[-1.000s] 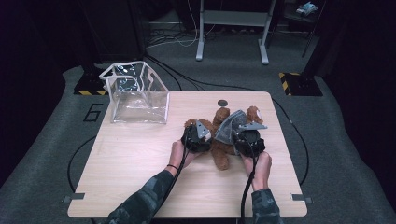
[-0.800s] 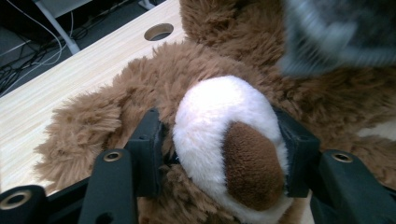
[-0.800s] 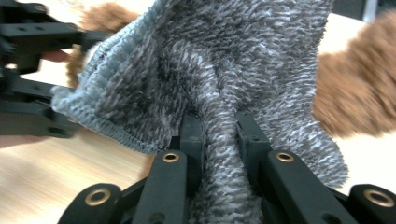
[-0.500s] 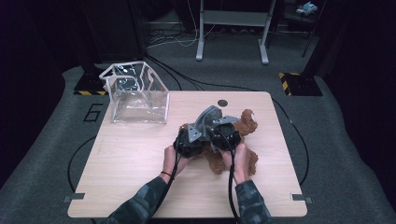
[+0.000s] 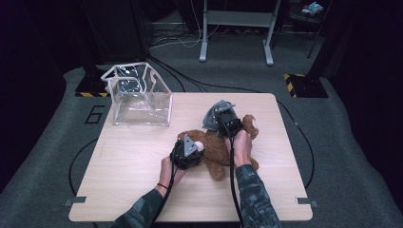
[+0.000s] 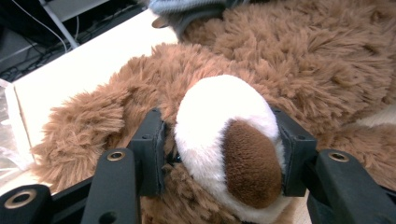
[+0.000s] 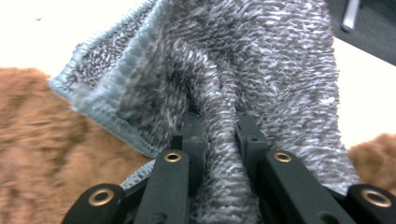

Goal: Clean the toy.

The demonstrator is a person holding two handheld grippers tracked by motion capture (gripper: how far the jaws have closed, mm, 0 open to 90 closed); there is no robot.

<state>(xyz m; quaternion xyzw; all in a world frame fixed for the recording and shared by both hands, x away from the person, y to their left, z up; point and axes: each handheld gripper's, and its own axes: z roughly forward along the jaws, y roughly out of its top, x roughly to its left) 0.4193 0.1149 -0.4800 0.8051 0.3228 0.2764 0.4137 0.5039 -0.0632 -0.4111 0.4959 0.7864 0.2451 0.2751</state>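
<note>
The teddy bear (image 5: 216, 152) is the landmark; it lies on its back on the wooden table (image 5: 128, 190), approx. in the middle, a bit toward the person's right side.

Nearest to the person, the two forearms in camouflage sleeves come over the near table edge. The left gripper (image 5: 187, 153) is at the bear's near-left end, at the head. In the left gripper view its jaws have just been closing and now they pinch the white muzzle (image 6: 224, 140) w/ brown nose from both sides, pads pressing into the plush. Brown fur of the head and body is all around the muzzle.

Behind the bear's body, on the far side, is the right gripper (image 5: 227, 122). Its jaws are pressed nearly together and hold a fold of grey knitted cloth (image 7: 233, 84) w/ light blue hem between them. In the high view this cloth (image 5: 216, 114) hangs just above the bear's far edge, touching or very near to it; I cannot tell which.

Farther and to the left of the bear, well apart from it, a clear plastic bag (image 5: 139, 97) stands open at the far-left table corner. Behind the table is dark carpet w/ cables.
</note>
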